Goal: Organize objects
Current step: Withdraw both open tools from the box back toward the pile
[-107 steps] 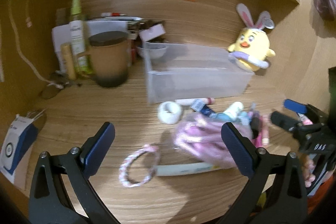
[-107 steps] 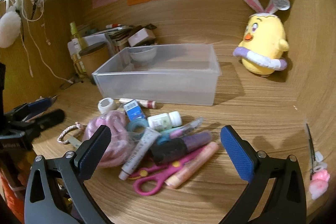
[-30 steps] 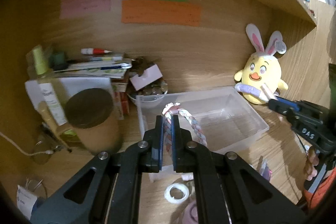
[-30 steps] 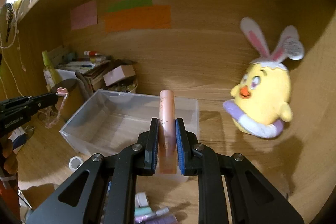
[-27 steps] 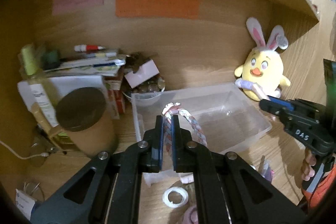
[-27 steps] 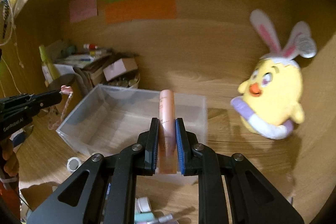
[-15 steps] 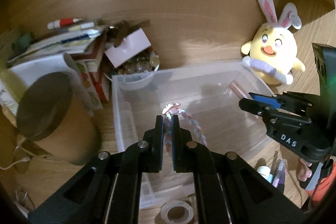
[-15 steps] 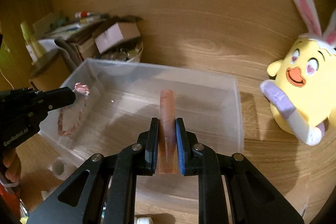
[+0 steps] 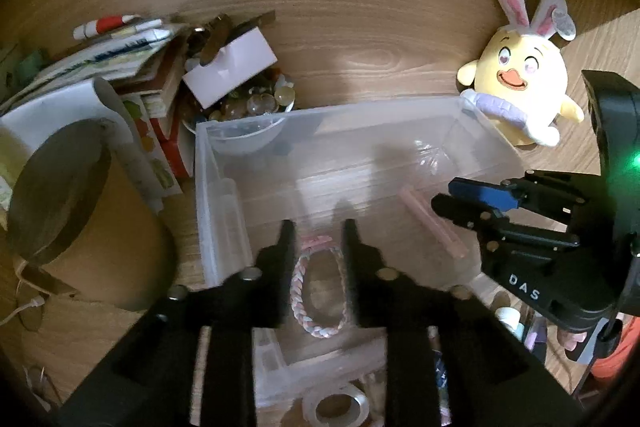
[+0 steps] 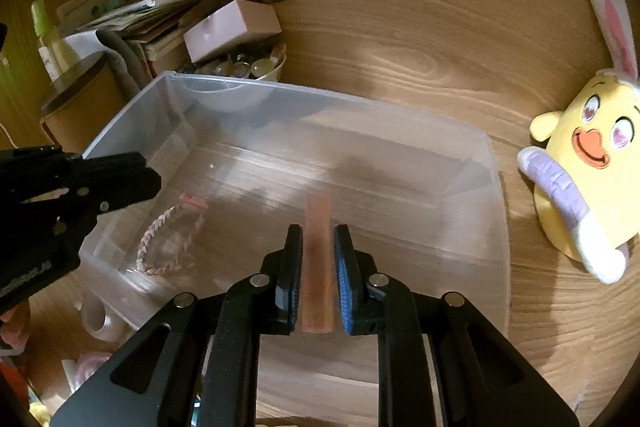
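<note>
Left gripper (image 9: pixel 316 231), right gripper (image 10: pixel 317 239): jaws opening over clear bin (image 9: pixel 202 187)
Braided bracelet (image 9: pixel 320 291) and pink tube (image 10: pixel 317 259) lie loose between respective pads, inside bin

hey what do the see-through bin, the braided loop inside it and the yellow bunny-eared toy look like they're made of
Clear bin: likely thin moulded plastic, slightly frosted; the wood grain shows through its floor and the walls glint.
Braided bracelet: looks like plaited cord or yarn in pastel pink, white and blue; the exact fibre can't be told.
Chick toy: soft plush fabric, matt and fuzzy, probably stuffed.
</note>
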Motion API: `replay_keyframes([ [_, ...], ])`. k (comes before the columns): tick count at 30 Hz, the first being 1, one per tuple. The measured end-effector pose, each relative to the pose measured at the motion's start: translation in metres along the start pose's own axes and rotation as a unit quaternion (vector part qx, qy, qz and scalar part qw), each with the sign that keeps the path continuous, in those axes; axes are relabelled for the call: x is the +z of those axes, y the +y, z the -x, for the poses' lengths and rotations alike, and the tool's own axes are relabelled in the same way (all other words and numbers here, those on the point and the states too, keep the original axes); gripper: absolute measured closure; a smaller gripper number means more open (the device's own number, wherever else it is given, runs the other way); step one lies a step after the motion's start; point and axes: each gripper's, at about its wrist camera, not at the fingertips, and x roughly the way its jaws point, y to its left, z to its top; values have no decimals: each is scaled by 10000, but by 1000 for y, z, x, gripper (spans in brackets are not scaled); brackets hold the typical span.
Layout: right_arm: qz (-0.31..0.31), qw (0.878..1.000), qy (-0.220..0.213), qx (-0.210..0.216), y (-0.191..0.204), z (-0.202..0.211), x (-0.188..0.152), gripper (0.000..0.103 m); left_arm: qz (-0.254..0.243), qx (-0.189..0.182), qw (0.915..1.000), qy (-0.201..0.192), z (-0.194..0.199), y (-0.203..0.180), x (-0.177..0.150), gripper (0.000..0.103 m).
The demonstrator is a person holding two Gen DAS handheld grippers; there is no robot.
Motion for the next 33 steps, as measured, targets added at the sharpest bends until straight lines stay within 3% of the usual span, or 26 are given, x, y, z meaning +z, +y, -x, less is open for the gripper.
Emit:
replay_keyframes([
  [3, -39, 9999, -137, -28, -1, 10, -1, 62, -53, 79, 9998, -192, 12, -3, -1, 52],
  [8, -48, 9991, -409, -140, -3, 38, -7, 54, -83, 137, 9986, -506, 45, -8, -9, 19],
  [11, -136, 9978, -631, -157, -6, 60, -16, 45, -49, 217, 9975, -677, 64, -10, -18, 4],
  [15, -284, 9953, -899, -200, -11, 91, -35, 34, -91, 362, 9966, -741, 83, -11, -43, 3],
  [21, -413, 9930, -1051, -341, -12, 117, -79, 33, -52, 626, 9966, -542, 92, -9, -89, 3],
  [33, -1024, 9922, -662, -252, -12, 122, -171, 32, 645, 466, 9966, 217, 88, -4, -168, 3],
])
